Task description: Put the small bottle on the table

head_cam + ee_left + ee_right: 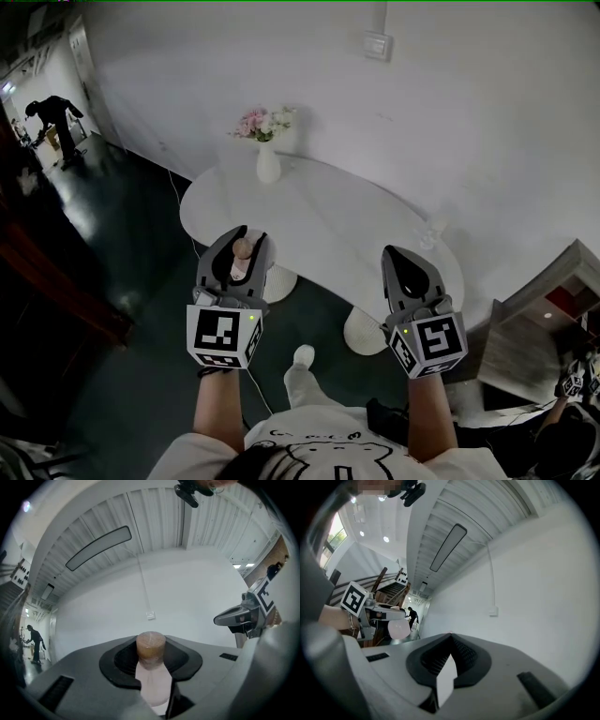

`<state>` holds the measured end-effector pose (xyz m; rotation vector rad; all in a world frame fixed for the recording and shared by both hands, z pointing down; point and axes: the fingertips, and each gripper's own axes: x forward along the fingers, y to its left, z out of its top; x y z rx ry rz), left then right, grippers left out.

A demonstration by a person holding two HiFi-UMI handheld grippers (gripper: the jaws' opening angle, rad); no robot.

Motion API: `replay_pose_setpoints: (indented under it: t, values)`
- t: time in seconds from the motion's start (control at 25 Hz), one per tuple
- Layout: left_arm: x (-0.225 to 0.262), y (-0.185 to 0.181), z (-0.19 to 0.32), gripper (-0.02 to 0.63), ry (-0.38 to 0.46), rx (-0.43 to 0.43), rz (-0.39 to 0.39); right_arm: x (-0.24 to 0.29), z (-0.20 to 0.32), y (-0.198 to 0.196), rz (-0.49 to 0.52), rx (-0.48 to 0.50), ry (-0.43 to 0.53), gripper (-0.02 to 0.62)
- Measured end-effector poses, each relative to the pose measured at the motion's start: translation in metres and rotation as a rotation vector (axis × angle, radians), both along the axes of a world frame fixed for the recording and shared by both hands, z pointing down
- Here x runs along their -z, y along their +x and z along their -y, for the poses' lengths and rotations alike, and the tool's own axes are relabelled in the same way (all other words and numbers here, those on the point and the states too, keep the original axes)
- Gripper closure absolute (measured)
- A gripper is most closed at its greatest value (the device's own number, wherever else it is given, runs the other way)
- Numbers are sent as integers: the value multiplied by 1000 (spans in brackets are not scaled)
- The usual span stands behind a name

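White oval bench (328, 225) ahead of me, against white wall (450, 103). White vase (268, 164) with pink flowers (262, 122) upright on bench's far left part. My left gripper (246, 236) in air, seen over bench's near left edge, jaws clamped on small bottle (241, 256): pale body between jaws, brown cap (150, 645) poking out past them. Bottle not on bench. My right gripper (401, 255) alongside, well apart from left, jaws closed together, nothing between
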<state>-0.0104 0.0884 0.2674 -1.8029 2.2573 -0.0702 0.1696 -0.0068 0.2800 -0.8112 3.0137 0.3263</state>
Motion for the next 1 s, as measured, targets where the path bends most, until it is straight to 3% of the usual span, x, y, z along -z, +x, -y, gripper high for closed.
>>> replay_pose_setpoints:
  t: [0.28,1.0]
  values:
    - [-9,-50,51,482,1,4,-11,-10,49,-55,-11,18,-1,601]
    - [-29,-206,251,483,-79,-81,-11,-29,239,-216,4,-51,-72,601]
